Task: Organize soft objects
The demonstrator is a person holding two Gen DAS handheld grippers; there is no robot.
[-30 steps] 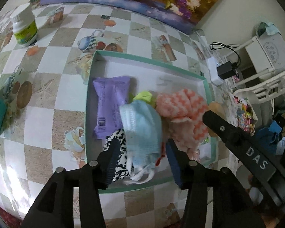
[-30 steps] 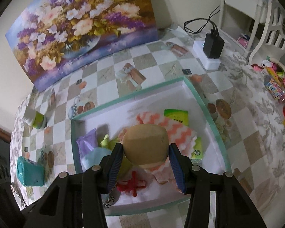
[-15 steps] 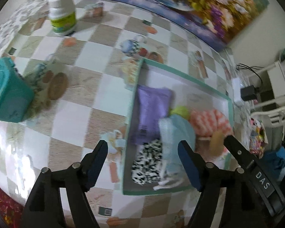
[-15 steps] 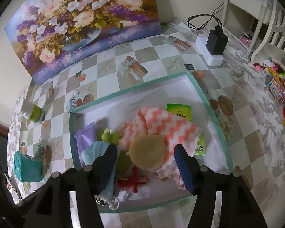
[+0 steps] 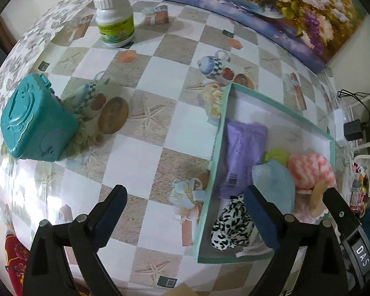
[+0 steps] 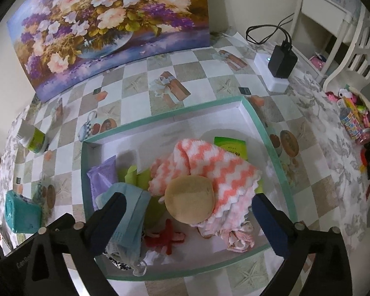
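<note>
Though both grippers' fingers (image 6: 271, 224) have just spread wide, empty, the mask (image 6: 128, 212) half-hides underneath.

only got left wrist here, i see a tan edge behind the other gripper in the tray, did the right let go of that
Observer: Yes. The right gripper is open. Its fingers have just been opening, and the round tan pad lies free between them, untouched.
Operator: where is it sitting
Observer: Flat on top of the orange zigzag cloth, inside the tray.
Operator: anything in there i cant see
Observer: A green packet, partly tucked under the cloth's far edge.
</note>
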